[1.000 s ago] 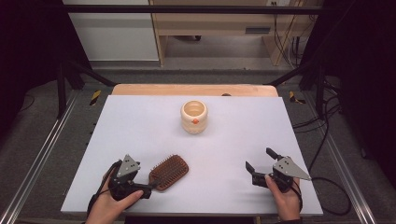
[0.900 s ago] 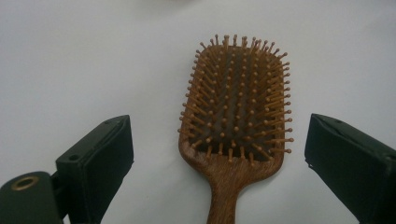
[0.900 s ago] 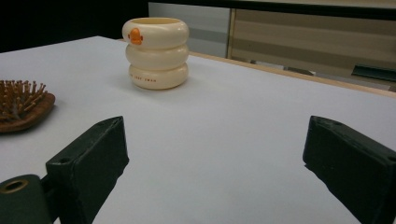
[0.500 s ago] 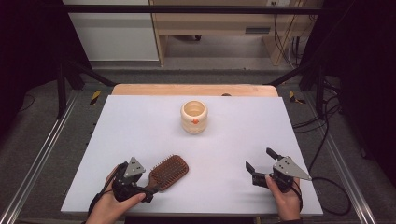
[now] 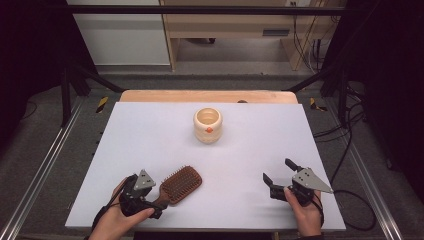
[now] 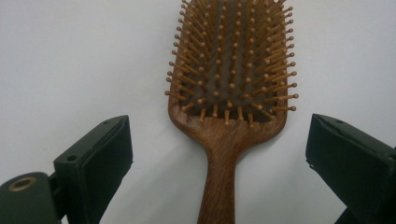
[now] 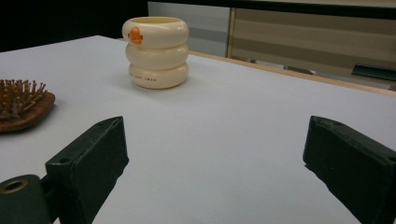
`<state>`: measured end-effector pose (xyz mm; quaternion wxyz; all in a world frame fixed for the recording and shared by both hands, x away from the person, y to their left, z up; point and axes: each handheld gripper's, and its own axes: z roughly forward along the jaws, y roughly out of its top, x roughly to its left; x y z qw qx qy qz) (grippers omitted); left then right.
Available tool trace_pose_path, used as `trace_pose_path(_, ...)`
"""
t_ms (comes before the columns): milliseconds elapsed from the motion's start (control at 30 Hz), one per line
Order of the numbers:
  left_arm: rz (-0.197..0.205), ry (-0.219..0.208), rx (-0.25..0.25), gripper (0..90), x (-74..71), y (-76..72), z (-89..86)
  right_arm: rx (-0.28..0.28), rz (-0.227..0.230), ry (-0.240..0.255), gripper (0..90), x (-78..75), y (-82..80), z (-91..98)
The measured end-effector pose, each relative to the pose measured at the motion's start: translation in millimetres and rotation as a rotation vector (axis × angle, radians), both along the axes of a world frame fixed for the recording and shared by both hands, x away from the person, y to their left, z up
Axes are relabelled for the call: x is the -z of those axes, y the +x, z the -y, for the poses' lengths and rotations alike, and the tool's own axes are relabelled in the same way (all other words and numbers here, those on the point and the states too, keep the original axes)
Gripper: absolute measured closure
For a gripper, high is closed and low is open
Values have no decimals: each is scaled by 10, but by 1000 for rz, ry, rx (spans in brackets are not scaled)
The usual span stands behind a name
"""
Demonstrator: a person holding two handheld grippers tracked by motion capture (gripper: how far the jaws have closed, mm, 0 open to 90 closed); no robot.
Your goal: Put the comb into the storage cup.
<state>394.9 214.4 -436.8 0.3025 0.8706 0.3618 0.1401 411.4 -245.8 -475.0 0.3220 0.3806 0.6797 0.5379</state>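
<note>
A brown wooden hairbrush (image 5: 180, 184) lies bristles up near the table's front left, its handle pointing toward the person. My left gripper (image 5: 159, 202) is open, and the brush handle (image 6: 219, 186) runs between its two jaws without touching either one. A cream ribbed cup (image 5: 208, 125) with an orange mark stands upright at the centre back. My right gripper (image 5: 279, 171) rests open at the front right with nothing between its jaws. In the right gripper view the cup (image 7: 156, 52) is ahead at the left and the brush head (image 7: 21, 105) is at the left edge.
The white table top (image 5: 260, 145) is bordered by a wooden strip (image 5: 207, 96) at the back. Metal rails run along both sides, and cables lie on the floor at the right.
My left gripper has slid to the right and forward until its open jaws straddle the brush handle. The brush, the cup and the right gripper have not moved.
</note>
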Motion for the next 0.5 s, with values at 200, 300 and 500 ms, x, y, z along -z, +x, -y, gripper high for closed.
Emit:
trace_pose_path(200,-12,27,13,77,13,4,-22,0,-1,-1,66,2,1,0)
trace_pose_path(300,-17,30,7,76,24,8,-40,0,-2,-3,66,3,4,-3)
trace_pose_path(500,-27,44,20,81,30,-13,-46,-1,-1,-4,67,2,0,-2)
